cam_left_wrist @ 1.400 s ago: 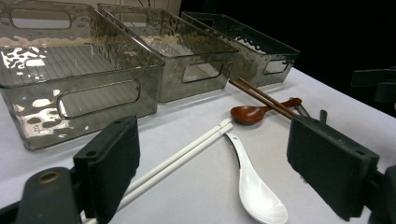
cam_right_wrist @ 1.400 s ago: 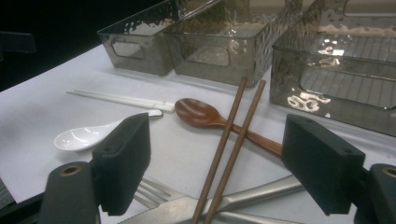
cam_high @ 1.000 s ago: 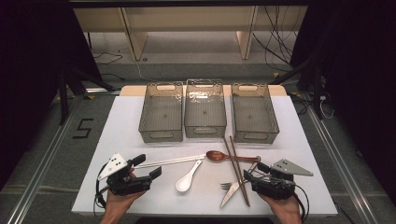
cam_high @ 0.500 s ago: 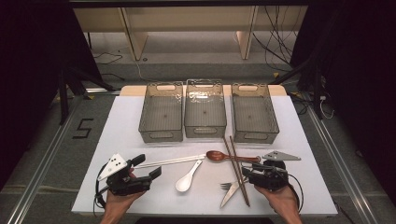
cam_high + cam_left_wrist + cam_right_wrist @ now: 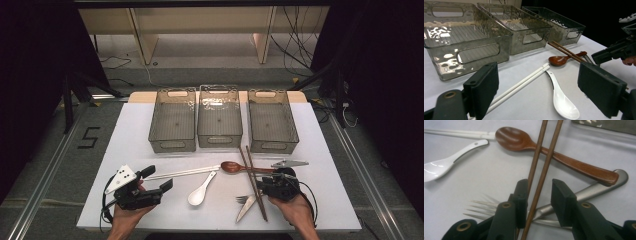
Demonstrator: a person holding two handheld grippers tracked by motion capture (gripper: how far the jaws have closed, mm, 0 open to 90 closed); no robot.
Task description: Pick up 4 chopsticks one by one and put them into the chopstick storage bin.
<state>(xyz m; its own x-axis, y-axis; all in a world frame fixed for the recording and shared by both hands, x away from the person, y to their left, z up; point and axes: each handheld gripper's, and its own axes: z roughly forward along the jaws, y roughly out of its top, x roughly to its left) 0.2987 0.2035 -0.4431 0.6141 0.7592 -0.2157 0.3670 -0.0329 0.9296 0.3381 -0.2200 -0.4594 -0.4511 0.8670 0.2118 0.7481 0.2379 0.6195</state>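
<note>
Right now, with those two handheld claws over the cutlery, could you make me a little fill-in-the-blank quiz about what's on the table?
1. At the back of the table stand ____ clear bins in a row.
2. The brown chopsticks lie across the handle of the ____ spoon.
3. The right gripper has been closing its jaws around the brown ____.
4. The left gripper points at the ____ chopsticks.

Missing words: three; wooden; chopsticks; white

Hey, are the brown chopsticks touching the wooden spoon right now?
Touching. The right gripper view shows both brown chopsticks lying straight across the wooden spoon where its handle meets the bowl, with no gap visible at the crossing.
</note>
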